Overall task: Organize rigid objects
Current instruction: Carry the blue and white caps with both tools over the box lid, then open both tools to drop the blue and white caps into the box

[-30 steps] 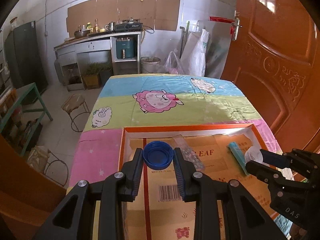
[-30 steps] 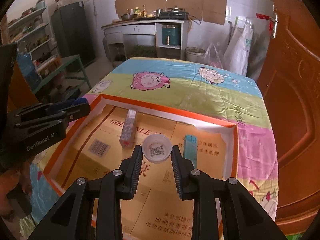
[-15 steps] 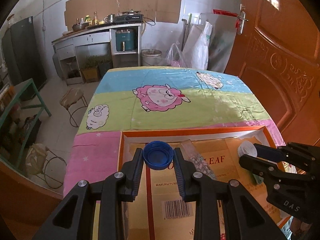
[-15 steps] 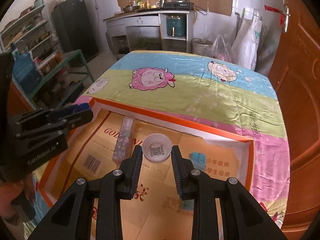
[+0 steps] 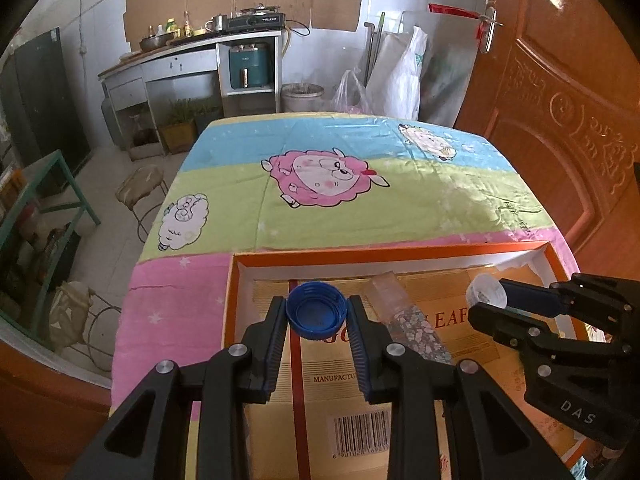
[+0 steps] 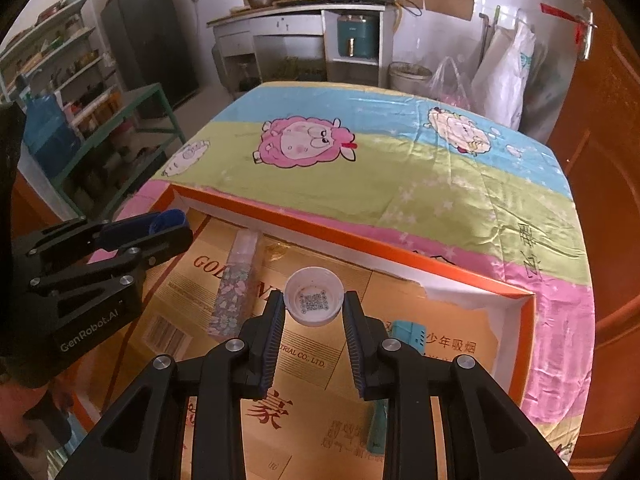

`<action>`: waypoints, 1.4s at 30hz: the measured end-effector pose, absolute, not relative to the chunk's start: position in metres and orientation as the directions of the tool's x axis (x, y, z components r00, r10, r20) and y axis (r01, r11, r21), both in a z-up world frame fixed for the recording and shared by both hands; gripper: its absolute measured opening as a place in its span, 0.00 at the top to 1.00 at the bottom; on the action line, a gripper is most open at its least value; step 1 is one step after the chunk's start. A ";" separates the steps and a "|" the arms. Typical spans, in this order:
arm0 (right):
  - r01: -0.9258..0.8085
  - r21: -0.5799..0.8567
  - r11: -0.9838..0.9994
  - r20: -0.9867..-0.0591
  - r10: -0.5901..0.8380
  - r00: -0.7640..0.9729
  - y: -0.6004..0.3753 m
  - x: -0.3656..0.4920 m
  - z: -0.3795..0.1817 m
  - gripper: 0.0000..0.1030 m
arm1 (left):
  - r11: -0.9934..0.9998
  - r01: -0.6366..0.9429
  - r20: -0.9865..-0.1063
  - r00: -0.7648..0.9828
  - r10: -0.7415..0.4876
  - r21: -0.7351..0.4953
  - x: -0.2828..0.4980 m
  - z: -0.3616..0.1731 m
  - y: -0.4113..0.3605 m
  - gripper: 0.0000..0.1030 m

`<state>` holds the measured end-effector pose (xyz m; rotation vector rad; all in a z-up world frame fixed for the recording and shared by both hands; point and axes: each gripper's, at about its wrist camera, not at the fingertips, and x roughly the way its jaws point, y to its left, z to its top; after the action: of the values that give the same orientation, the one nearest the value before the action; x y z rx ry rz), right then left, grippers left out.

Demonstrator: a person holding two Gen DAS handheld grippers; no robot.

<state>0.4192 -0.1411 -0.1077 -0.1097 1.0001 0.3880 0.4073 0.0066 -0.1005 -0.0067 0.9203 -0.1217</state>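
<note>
My left gripper (image 5: 316, 312) is shut on a blue bottle cap (image 5: 316, 314), held open side up above the far left part of the orange-rimmed cardboard tray (image 5: 384, 251). My right gripper (image 6: 314, 304) is shut on a white cap (image 6: 313, 301) with a printed code inside, held over the tray's (image 6: 360, 240) middle. Each gripper shows in the other's view: the right gripper (image 5: 486, 302) with its white cap (image 5: 485, 291), the left gripper (image 6: 176, 226) with its blue cap (image 6: 170, 219). A clear floral-patterned tube (image 6: 236, 284) and a teal box (image 6: 408, 334) lie in the tray.
The tray rests on a table under a cartoon-sheep cloth (image 5: 340, 200). A wooden door (image 5: 560, 120) stands close on the right. A stool (image 5: 142, 188) and green shelving (image 6: 120, 120) stand left of the table; a kitchen counter (image 6: 296, 20) lines the back wall.
Both grippers have moved forward toward the tray's far rim and sunk a little, each still holding its cap. The tube and teal box have not moved.
</note>
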 end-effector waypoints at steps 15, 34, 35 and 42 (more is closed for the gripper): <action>-0.359 0.083 0.930 -0.862 0.248 0.441 -0.138 0.429 -0.130 0.70 | 0.992 0.104 -0.837 0.533 -0.121 -0.077 0.417 -0.121 0.008 0.70; -0.349 0.084 0.933 -0.867 0.241 0.436 -0.141 0.424 -0.129 0.60 | 0.990 0.116 -0.838 0.529 -0.135 -0.086 0.415 -0.120 0.007 0.49; -0.346 0.084 0.934 -0.866 0.240 0.438 -0.142 0.423 -0.128 0.60 | 0.990 0.115 -0.835 0.534 -0.133 -0.084 0.414 -0.118 0.007 0.49; -0.339 0.088 0.937 -0.850 0.248 0.465 -0.145 0.412 -0.115 0.55 | 0.992 0.115 -0.806 0.581 -0.116 -0.060 0.400 -0.099 0.005 0.48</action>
<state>0.4117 -0.1450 -0.1153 -0.0979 1.0258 0.3607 0.3999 0.0050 -0.0994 -0.0013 0.9413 -0.1354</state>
